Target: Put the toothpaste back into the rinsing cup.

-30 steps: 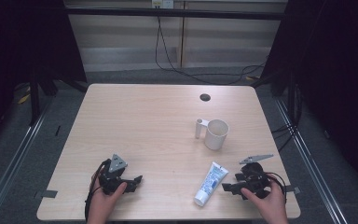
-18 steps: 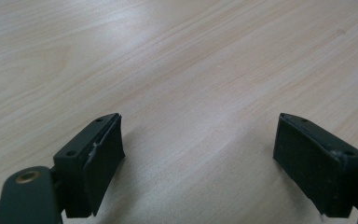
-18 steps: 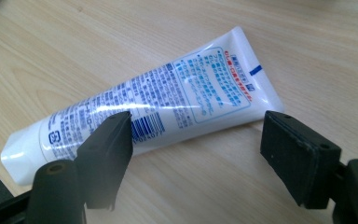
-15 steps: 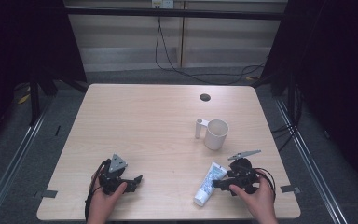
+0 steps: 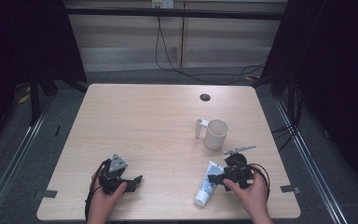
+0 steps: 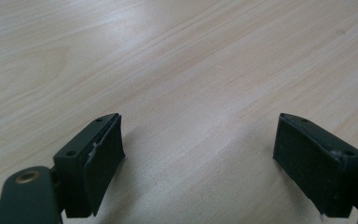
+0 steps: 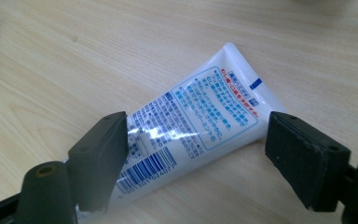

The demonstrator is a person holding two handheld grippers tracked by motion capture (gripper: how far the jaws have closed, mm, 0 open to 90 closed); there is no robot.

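A white tube (image 5: 205,186) with blue print lies flat on the table near the front right. My right gripper (image 5: 216,178) is open, its jaws standing on either side of the tube's flat end. In the right gripper view the tube (image 7: 193,126) lies between the two black pads (image 7: 105,154) without being squeezed. A white mug (image 5: 216,133) with its handle to the left stands upright just beyond. My left gripper (image 5: 136,181) rests near the front left, open, with bare wood between its pads (image 6: 100,161).
The light wooden table (image 5: 144,121) has a round dark cable hole (image 5: 205,97) near its far edge. Black cables trail from both grippers. Dark floor and rails run along both sides of the table.
My right gripper has moved left from the table's right edge up to the tube, so its jaws now straddle the tube's end. The left gripper has stayed put.
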